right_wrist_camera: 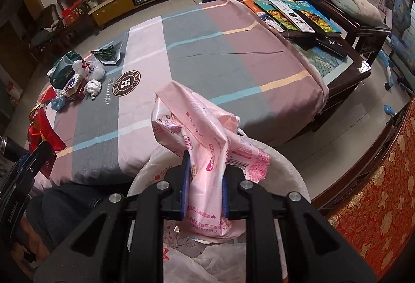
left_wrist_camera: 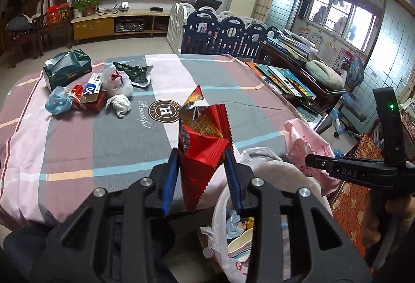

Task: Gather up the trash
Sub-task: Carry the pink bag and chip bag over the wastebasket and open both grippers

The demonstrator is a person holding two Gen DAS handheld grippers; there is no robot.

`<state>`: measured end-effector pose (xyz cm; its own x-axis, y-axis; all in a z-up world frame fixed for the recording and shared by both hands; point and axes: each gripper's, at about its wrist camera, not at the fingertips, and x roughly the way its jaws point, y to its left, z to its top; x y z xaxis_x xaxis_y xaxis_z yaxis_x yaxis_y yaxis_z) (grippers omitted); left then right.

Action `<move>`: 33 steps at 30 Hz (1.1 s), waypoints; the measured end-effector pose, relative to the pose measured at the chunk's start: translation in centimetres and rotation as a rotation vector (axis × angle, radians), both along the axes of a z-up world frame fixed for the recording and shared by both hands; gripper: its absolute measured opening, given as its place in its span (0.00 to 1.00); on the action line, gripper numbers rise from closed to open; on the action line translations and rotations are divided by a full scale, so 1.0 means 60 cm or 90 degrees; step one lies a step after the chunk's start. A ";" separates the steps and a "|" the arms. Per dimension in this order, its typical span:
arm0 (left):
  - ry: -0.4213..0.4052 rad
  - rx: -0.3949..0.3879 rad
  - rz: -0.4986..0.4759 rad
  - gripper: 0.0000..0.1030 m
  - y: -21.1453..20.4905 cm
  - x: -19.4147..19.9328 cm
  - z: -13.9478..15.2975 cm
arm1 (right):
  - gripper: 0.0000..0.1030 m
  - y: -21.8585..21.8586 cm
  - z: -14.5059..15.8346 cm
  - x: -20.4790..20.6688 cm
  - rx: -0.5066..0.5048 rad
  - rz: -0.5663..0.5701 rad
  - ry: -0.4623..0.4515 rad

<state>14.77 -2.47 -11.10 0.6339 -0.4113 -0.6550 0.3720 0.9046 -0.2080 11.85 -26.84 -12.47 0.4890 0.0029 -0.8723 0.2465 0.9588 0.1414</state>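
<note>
My left gripper (left_wrist_camera: 203,171) is shut on a red and gold snack wrapper (left_wrist_camera: 205,143) and holds it above the table's near edge, beside a white bin lined with a plastic bag (left_wrist_camera: 220,207). My right gripper (right_wrist_camera: 205,179) is shut on a pink printed plastic wrapper (right_wrist_camera: 202,132) and holds it over the bin's rim (right_wrist_camera: 285,161). The pink wrapper (left_wrist_camera: 306,148) and right gripper also show at the right of the left wrist view. The red wrapper (right_wrist_camera: 44,132) shows at the left of the right wrist view.
A pile of trash lies at the far left of the cloth-covered table (left_wrist_camera: 124,148): a green tissue pack (left_wrist_camera: 67,69), a blue mask (left_wrist_camera: 58,101), small boxes (left_wrist_camera: 92,91), a white bag (left_wrist_camera: 116,82), crumpled paper (left_wrist_camera: 120,104), a green wrapper (left_wrist_camera: 136,71). A book-covered side table (right_wrist_camera: 311,21) stands on the right.
</note>
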 end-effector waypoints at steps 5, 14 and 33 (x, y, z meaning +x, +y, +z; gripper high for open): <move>0.009 -0.003 -0.009 0.35 -0.004 0.001 -0.002 | 0.20 -0.001 -0.028 -0.019 -0.006 0.007 0.031; 0.030 -0.017 -0.020 0.35 -0.007 0.002 -0.011 | 0.20 -0.034 -0.078 -0.057 -0.007 -0.019 0.081; 0.031 -0.014 -0.027 0.35 -0.013 -0.002 -0.011 | 0.25 -0.017 -0.118 -0.054 -0.008 -0.020 0.124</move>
<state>14.66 -3.28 -11.76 0.5835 -0.4516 -0.6750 0.3983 0.8834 -0.2469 8.61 -27.88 -19.56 0.3112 -0.0211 -0.9501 0.2981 0.9515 0.0765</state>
